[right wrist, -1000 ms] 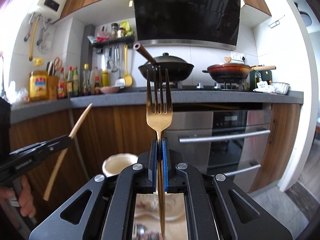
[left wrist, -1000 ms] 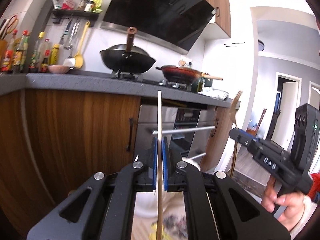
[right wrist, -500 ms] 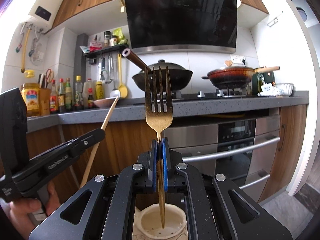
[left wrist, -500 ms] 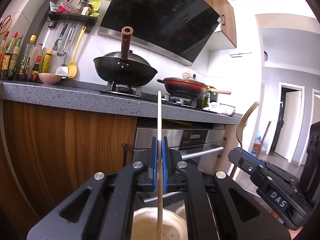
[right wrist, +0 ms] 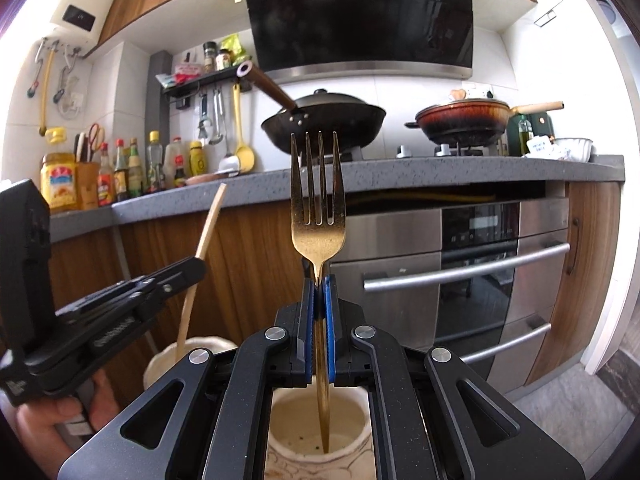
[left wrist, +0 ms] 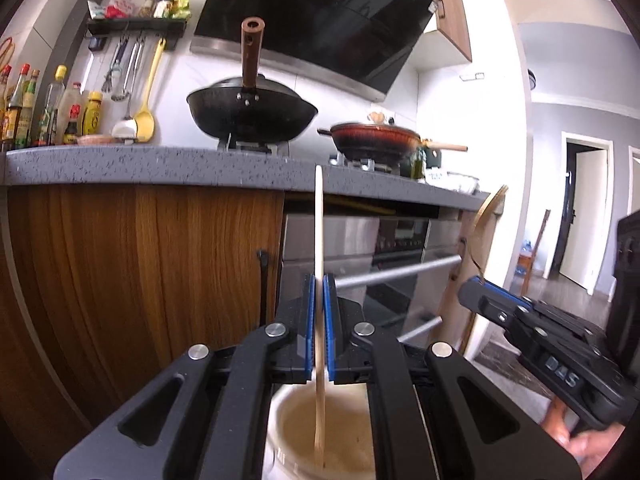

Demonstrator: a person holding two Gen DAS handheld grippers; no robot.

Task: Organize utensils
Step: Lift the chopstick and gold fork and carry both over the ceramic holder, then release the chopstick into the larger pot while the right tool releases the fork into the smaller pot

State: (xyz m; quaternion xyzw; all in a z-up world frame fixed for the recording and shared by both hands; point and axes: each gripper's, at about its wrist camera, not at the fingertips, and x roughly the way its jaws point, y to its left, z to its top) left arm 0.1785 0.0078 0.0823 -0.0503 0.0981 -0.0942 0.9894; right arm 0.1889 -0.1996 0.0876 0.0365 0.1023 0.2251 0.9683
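I see the gold fork (right wrist: pixel 318 216) upright, tines up, clamped in my right tool (right wrist: pixel 319 308), its handle tip inside a cream holder (right wrist: pixel 318 432). My left tool (left wrist: pixel 319 304) is clamped on a wooden stick (left wrist: pixel 319 232), whose lower end sits in the other cream pot (left wrist: pixel 320 436).

You face a kitchen with a grey speckled desk (right wrist: pixel 400 172) over wood-fronted cabinets (left wrist: pixel 140 264) and a steel oven (right wrist: pixel 472 280). A black hood (right wrist: pixel 360 12) hangs above a black wok (right wrist: pixel 324 118) and a red pan (right wrist: pixel 464 118). White tiles (right wrist: pixel 120 92) back a rack (left wrist: pixel 136 26) and a row of bottles (right wrist: pixel 132 168). To your right a doorway (left wrist: pixel 584 212) stands bright.
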